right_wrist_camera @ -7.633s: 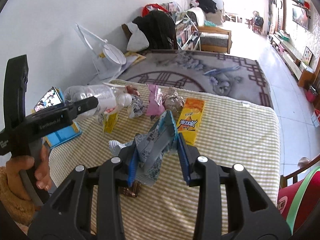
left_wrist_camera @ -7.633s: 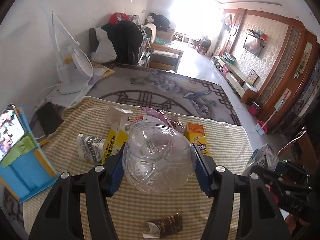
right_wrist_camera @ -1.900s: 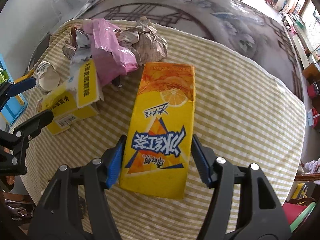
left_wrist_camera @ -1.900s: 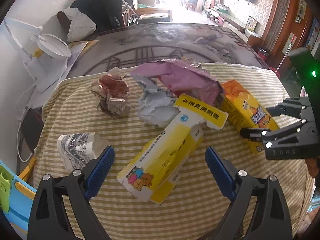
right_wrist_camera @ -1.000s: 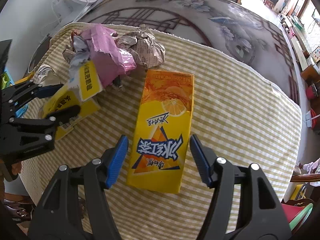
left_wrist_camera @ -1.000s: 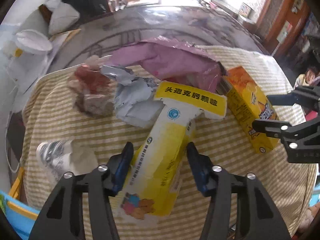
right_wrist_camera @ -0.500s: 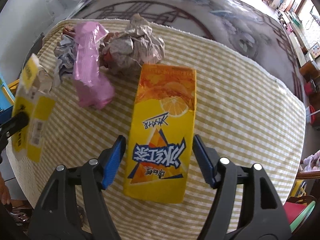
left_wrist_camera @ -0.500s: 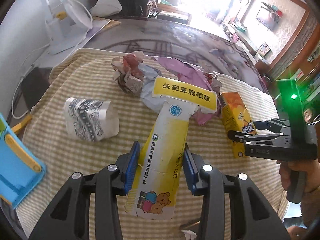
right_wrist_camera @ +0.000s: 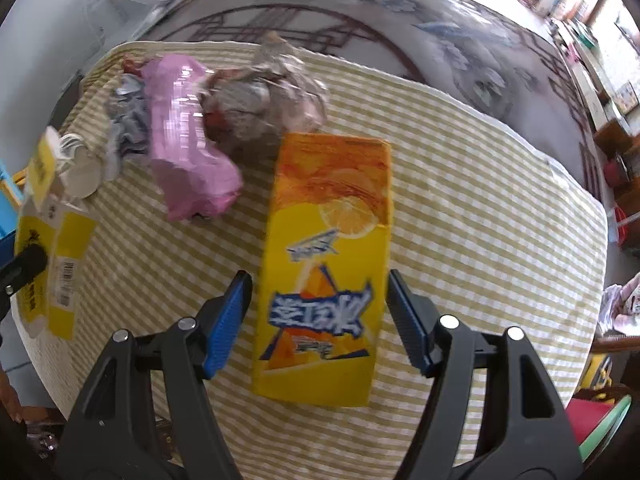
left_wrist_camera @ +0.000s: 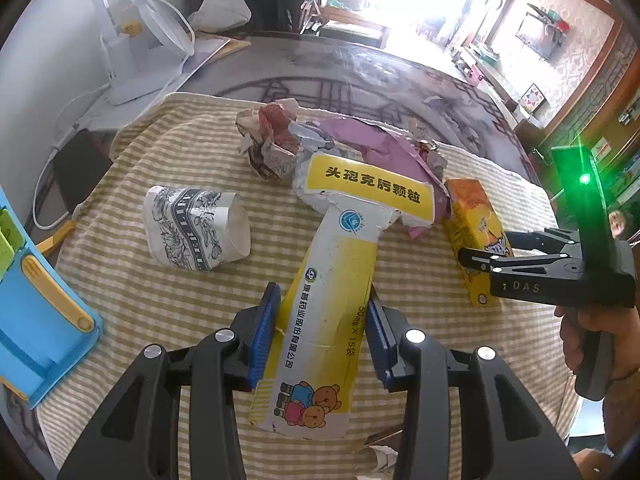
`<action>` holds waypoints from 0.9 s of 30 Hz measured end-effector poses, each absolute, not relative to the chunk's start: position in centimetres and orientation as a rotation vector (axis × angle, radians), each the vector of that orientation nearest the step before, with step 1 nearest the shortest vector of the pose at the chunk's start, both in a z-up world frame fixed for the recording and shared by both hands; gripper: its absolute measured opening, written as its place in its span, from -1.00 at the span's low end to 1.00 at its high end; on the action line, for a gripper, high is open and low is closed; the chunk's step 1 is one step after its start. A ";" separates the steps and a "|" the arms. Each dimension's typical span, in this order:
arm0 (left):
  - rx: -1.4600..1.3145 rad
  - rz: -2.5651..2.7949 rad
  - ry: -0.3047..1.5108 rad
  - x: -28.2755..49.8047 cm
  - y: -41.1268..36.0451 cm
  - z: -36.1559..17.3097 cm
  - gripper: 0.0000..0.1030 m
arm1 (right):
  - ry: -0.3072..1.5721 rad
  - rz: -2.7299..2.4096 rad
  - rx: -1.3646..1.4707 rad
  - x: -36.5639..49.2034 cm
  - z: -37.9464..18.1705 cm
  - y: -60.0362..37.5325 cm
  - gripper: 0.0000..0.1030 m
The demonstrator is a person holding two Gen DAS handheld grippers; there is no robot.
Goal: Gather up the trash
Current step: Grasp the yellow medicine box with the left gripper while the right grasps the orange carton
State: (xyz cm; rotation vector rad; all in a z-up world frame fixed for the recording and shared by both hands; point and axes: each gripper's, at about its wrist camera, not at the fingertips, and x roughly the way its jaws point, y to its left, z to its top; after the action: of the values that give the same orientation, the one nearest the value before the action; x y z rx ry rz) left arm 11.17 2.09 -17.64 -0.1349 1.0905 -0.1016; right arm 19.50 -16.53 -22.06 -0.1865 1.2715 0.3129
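My left gripper (left_wrist_camera: 322, 332) is shut on a yellow and white medicine box (left_wrist_camera: 332, 292) and holds it above the checked tablecloth (left_wrist_camera: 168, 300); the box also shows at the left of the right wrist view (right_wrist_camera: 52, 248). My right gripper (right_wrist_camera: 318, 318) is open, its jaws on either side of an orange drink carton (right_wrist_camera: 326, 264) that lies flat on the cloth. The carton (left_wrist_camera: 474, 224) and the right gripper (left_wrist_camera: 476, 258) show at the right of the left wrist view.
A crumpled paper cup (left_wrist_camera: 196, 228), a pink wrapper (right_wrist_camera: 188, 160), crumpled foil and paper (right_wrist_camera: 264, 100) lie on the cloth. A blue holder (left_wrist_camera: 36, 312) stands at the left edge. A white fan (left_wrist_camera: 148, 52) stands behind on the glass table.
My left gripper has lifted the medicine box slightly higher and nearer. The right gripper has edged forward around the orange carton, still open.
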 end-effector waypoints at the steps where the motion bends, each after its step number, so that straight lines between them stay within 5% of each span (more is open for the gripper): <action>1: -0.138 -0.099 1.091 11.0 2.1 -17.7 -0.25 | 1.274 0.333 -0.193 19.4 -22.0 -16.3 0.30; 27: -0.165 -0.023 1.041 9.6 3.4 -16.4 -0.25 | 1.265 0.528 -0.237 18.8 -21.7 -12.5 0.31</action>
State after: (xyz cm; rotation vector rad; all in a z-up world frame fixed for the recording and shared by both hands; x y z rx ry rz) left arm 9.64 3.42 -16.42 -0.1650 1.0408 -0.0226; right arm 18.84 -12.55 -21.70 -0.2366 1.2650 0.5279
